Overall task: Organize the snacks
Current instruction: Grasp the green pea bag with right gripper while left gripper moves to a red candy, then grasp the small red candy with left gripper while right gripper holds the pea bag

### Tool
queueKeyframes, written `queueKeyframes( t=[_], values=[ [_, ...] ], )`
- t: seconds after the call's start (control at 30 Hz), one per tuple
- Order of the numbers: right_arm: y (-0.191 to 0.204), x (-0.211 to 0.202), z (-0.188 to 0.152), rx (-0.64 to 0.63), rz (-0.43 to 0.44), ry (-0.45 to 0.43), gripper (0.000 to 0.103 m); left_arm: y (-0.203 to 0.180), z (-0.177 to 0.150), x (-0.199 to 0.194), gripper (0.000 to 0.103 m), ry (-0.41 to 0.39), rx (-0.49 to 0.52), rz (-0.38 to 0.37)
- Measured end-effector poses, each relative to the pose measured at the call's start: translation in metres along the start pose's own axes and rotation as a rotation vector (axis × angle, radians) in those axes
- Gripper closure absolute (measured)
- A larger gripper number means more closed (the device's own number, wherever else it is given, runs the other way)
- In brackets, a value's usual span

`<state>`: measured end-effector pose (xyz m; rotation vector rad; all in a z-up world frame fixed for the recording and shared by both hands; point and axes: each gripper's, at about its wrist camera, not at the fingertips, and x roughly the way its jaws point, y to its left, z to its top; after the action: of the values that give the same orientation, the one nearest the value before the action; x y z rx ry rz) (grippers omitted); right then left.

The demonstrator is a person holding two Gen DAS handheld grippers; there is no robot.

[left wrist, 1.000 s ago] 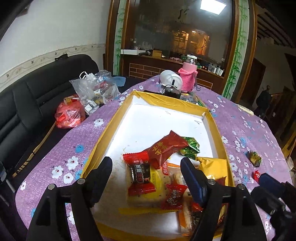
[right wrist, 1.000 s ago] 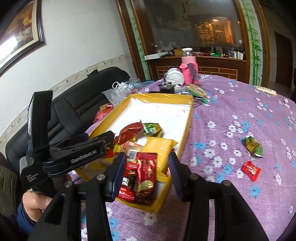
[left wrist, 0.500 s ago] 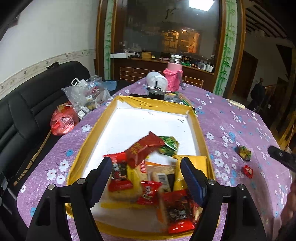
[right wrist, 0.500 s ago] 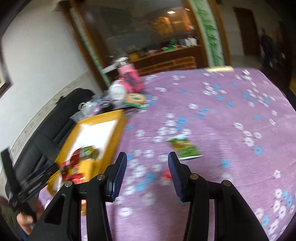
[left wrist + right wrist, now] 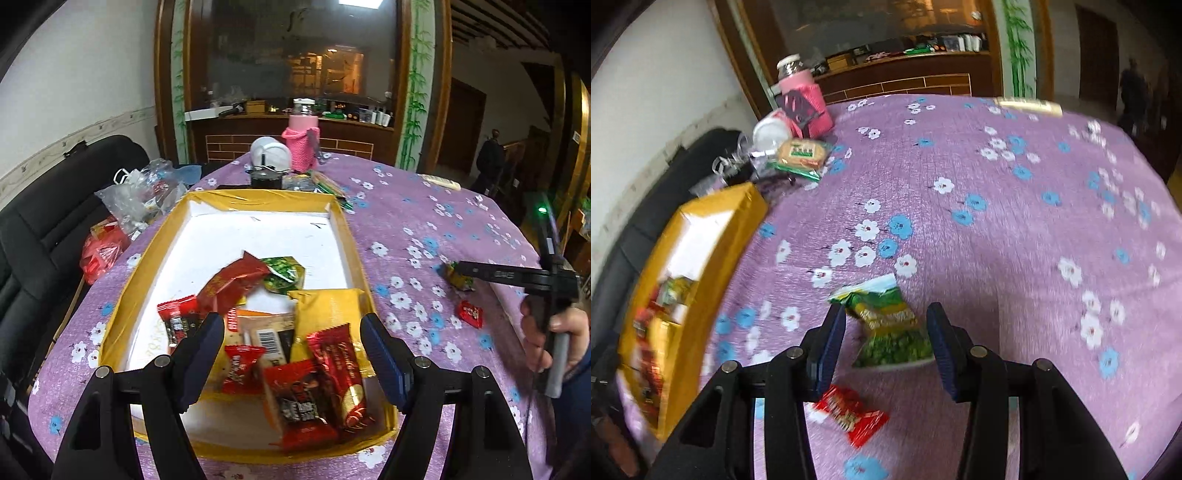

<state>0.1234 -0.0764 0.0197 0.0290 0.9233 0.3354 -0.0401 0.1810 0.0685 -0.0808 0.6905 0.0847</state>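
A yellow-rimmed box point(image 5: 354, 243) with a white floor holds several snack packets in red, gold and green. My left gripper point(image 5: 291, 332) hovers open over its near end with nothing between the fingers. On the purple flowered cloth to the box's right lie a green snack packet point(image 5: 890, 325) and a small red candy point(image 5: 849, 413). My right gripper point(image 5: 886, 325) is low over the green packet, its fingers apart on either side and not pressing it. In the left wrist view the right gripper point(image 5: 461, 267), held by a hand, reaches to that packet point(image 5: 460, 280), with the red candy point(image 5: 471, 314) nearby.
At the table's far side stand a pink-sleeved bottle point(image 5: 303, 144), a white round object point(image 5: 269, 155), a dark cup point(image 5: 266, 177) and a cracker pack point(image 5: 801, 153). Plastic bags point(image 5: 136, 195) and a red bag point(image 5: 101, 251) lie on the black sofa at left.
The right gripper swung away from the box to the open cloth and came down over the green packet. The left gripper drew back a little, so more of the box's near end shows.
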Motion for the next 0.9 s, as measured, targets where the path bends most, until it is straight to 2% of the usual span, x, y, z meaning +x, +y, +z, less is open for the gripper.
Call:
queueKeyframes(
  t=[0.07,0.17,0.27,0.4,0.47,0.5,0.57,0.6,0.67,0.73,0.8,0.9],
  values=[
    [0.006,0.007,-0.003,-0.017,-0.025,0.017,0.067,-0.006,0.0,0.001,0.024,0.005,0.01,-0.012],
    [0.016,0.005,-0.008,-0.059,-0.087,0.012,0.071,-0.017,-0.001,0.0,0.024,0.009,0.039,-0.026],
    [0.016,-0.005,-0.016,-0.049,-0.089,0.058,0.072,-0.031,0.001,-0.004,0.024,0.008,0.072,-0.05],
    [0.017,-0.021,-0.033,-0.048,-0.053,0.105,0.072,-0.047,0.005,-0.01,0.024,-0.004,0.109,-0.08],
    [0.024,-0.031,-0.045,-0.069,0.028,0.13,0.073,-0.054,0.007,-0.01,0.024,0.0,0.119,-0.096],
    [0.023,-0.037,-0.05,-0.038,0.096,0.135,0.073,-0.059,0.008,-0.009,0.024,0.008,0.123,-0.109],
    [0.013,-0.049,-0.052,0.034,0.165,0.099,0.073,-0.067,0.009,-0.005,0.024,0.032,0.125,-0.136],
    [0.008,-0.053,-0.053,0.051,0.161,0.074,0.073,-0.071,0.008,-0.003,0.024,0.055,0.123,-0.161],
    [-0.007,-0.063,-0.052,0.075,0.06,-0.013,0.073,-0.082,0.007,0.002,0.024,0.099,0.129,-0.219],
    [-0.022,-0.064,-0.052,0.124,0.054,-0.033,0.073,-0.093,0.005,0.004,0.024,0.128,0.152,-0.261],
    [-0.038,-0.065,-0.055,0.188,0.091,-0.031,0.073,-0.113,-0.002,0.006,0.026,0.145,0.219,-0.299],
    [-0.049,-0.071,-0.057,0.217,0.094,-0.051,0.073,-0.144,-0.016,0.013,0.036,0.175,0.329,-0.324]
  ],
)
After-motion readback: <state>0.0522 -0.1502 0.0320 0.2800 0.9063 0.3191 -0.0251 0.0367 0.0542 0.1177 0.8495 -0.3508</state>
